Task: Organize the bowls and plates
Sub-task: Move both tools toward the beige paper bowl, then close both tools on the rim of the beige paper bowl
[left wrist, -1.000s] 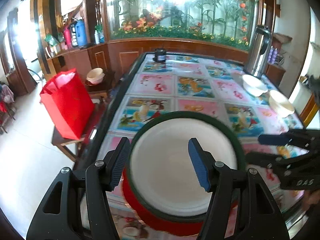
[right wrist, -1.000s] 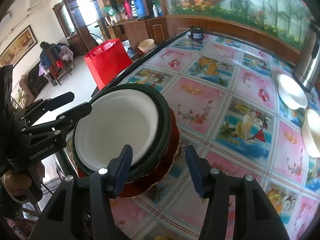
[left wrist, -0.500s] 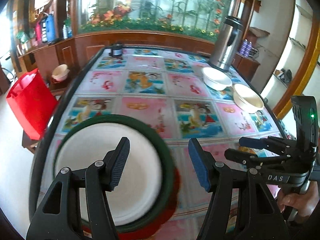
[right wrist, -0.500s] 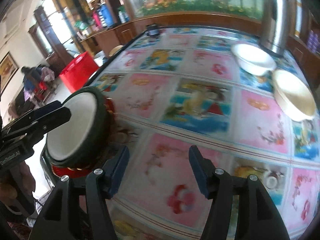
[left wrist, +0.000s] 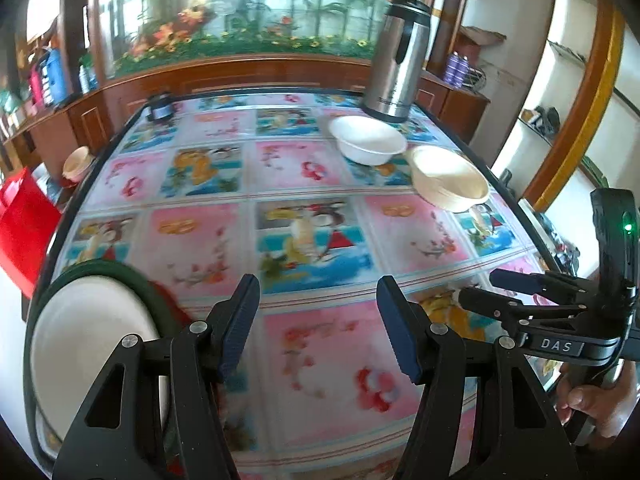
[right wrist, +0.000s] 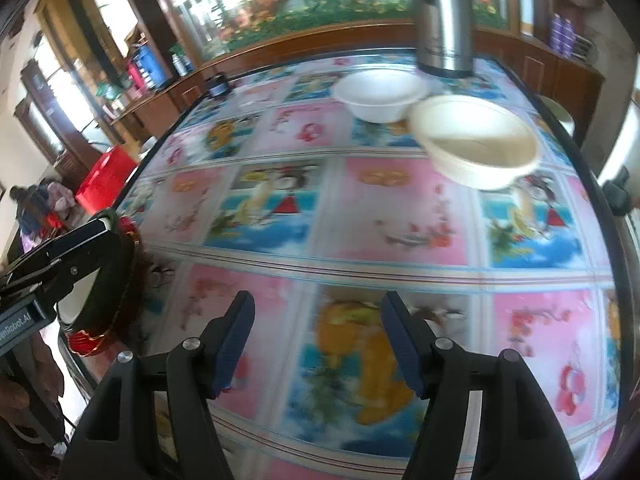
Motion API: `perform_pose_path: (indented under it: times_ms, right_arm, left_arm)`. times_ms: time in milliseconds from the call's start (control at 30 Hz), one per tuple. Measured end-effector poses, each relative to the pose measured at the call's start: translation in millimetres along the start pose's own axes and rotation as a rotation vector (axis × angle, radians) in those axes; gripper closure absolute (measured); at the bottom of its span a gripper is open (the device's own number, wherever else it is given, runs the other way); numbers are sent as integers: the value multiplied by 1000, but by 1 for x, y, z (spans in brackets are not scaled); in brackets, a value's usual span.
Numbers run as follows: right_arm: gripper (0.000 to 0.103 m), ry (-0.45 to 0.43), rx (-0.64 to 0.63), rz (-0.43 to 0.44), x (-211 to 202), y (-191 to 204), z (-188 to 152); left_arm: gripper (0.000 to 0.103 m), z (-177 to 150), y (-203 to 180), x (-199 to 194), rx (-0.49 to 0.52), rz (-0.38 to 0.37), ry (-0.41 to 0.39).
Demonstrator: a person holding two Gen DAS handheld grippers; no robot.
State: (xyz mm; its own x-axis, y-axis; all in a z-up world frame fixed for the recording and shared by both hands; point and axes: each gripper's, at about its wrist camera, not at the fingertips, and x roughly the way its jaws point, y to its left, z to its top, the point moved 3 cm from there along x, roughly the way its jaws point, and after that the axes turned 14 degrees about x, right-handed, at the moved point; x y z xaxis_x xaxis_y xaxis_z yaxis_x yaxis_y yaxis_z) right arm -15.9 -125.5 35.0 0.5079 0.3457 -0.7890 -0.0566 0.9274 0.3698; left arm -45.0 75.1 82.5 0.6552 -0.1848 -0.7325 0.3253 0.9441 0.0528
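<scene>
Both tools are being held half open w/ nothing in them: left tool (left wrist: 318,322) & right tool (right wrist: 316,334), whose jaws have just been opening. They are being aimed over the picture-tile table (left wrist: 320,344) toward the round white bowl (left wrist: 370,140) & the round cream bowl (left wrist: 450,178), which are sitting side by side, both empty, near the shiny metal flask (left wrist: 398,60). A bowl's thin rim could be slipped off if pinched badly. The white plate stack w/ green & red rims (left wrist: 96,344) is being left at the near left edge; it could be bumped off.
</scene>
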Motion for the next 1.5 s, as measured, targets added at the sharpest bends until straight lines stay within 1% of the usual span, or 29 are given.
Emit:
perform_pose_path:
  times_ms: [100,300,500,667,767,900,967,1067,1167,1267,1333,1400,1500]
  right_arm:
    - [37,-10,17,-20,-7,-16,3]
    - [35,-43,66,-62,-21,-59,22]
    - [34,-63,98,-96,-25,-96,54]
    - [34,-84,134,-102,-22,-125,92]
    - [34,-78,149,-93,-12,-138,116]
    - [33,-59,156,-102,5,-149,140]
    - [33,-43,161,-103,14,-155,150]
    - [33,-25,149,-94,26,-155,160]
    - [33,0,127,-68,40,-151,167]
    - [33,13,103,-80,51,-149,172]
    - [33,3,98,-71,51,-149,172]
    - [33,1,111,-52,50,-152,173]
    - [33,-2,105,-64,49,-153,176]
  left_arm:
    - [42,9,-18,12,14,-16,13]
    - [42,29,-46,37,20,-34,30]
    - [42,59,-65,68,-1,-45,51]
    - [42,90,-71,103,-64,-58,74]
    - [42,106,-73,125,-91,-62,90]
    - [42,120,-73,153,-137,-78,115]
    - [42,124,-72,163,-158,-75,121]
    - [42,128,-71,174,-162,-65,125]
    - [42,131,-74,185,-158,-42,141]
    - [42,132,-78,196,-180,-64,158]
    - [42,132,-80,200,-189,-74,162]
    - [42,132,-83,203,-177,-74,172]
    - [42,134,-83,207,-168,-62,179]
